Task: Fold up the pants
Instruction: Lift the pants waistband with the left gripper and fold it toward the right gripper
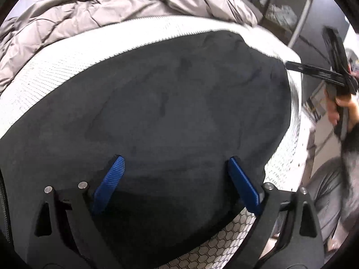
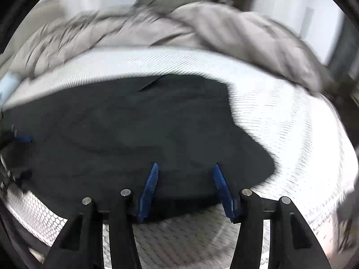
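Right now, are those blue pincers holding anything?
No. The left gripper and right gripper are both open above the dark pants, gripping nothing.

I see the pants [image 1: 157, 103] lying spread on the mattress [image 1: 67, 67], with the crumpled duvet [image 1: 101, 6] heaped behind them at the far side. My left gripper [image 1: 175, 163] hangs over their near edge, fingers apart. My right gripper [image 2: 185, 170] sits likewise over the near edge, bare mattress to its right.
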Motion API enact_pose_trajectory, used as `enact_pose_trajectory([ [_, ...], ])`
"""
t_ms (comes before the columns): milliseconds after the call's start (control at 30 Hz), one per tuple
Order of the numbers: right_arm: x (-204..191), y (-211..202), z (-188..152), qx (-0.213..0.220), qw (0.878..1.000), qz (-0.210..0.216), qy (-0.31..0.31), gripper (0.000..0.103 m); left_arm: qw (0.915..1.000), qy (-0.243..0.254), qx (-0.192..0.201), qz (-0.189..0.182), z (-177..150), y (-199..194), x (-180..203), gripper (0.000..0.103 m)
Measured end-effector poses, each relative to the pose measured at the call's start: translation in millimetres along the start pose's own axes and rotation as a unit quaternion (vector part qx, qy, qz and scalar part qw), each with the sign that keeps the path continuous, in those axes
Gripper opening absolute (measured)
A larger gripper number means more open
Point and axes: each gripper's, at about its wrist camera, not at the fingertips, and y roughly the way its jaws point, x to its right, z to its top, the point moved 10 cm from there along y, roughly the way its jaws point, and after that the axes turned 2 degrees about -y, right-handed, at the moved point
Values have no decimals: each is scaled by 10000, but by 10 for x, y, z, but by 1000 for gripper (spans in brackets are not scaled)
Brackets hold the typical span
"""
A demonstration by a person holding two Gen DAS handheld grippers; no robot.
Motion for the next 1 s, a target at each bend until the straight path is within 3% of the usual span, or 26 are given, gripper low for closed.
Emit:
enact_pose_trajectory([
  [67, 241, -108, -30, 185, 9925, 479, 1114, 81, 9998, -145, 117, -38, 36, -61, -63, 92],
  [167, 414, 30, -250, -160, 9633, 1227, 2384, 83, 9993, -210, 261, 147, 70, -188, -168, 92],
  [267, 345, 357, -253, -330, 9253, 2244, 3039, 83, 9984, -357, 389, 189, 90, -299, -245, 92],
  [333, 364, 540, -126, -181, 9174, 2394, 3173, 83, 9977, -469, 436, 209, 76, -399, -339, 92],
  [433, 368, 694, 101, 86, 9205, 2220, 3213, 82, 9963, -571, 529, 369, 25, -534, -532, 92],
  [500, 350, 703, 252, 227, 9373, 1751, 3004, 54, 9950, -682, 545, 491, -38, -624, -708, 92],
  [533, 363, 689, 366, 298, 9459, 1498, 2863, 34, 9942, -735, 565, 537, -70, -666, -793, 92],
  [567, 338, 649, 489, 432, 9500, 1403, 2757, 25, 9928, -826, 617, 613, -96, -738, -908, 92],
  [667, -74, 288, 941, 999, 9620, 1521, 2035, 17, 9878, -1120, 829, 699, -127, -938, -1218, 92],
  [767, -977, -4, 1224, 1195, 9664, 2044, 997, 17, 9789, -1571, 988, 853, -164, -1115, -1568, 92],
  [800, -1299, -29, 1247, 1094, 9640, 2326, 676, 17, 9750, -1775, 1044, 829, -185, -1165, -1674, 92],
  [867, -2100, -38, 1126, 710, 9547, 2881, -214, 29, 9700, -2092, 1055, 653, -224, -1216, -1813, 92],
  [900, -2465, 2, 1019, 464, 9473, 3096, -672, 38, 9681, -2216, 1041, 532, -245, -1233, -1864, 92],
  [933, -2840, 44, 817, 39, 9326, 3397, -1221, 58, 9666, -2299, 1044, 449, -272, -1241, -1894, 92],
  [1000, -3261, 59, 485, -519, 9071, 3662, -2010, 62, 9638, -2463, 998, 226, -323, -1245, -1931, 92],
])
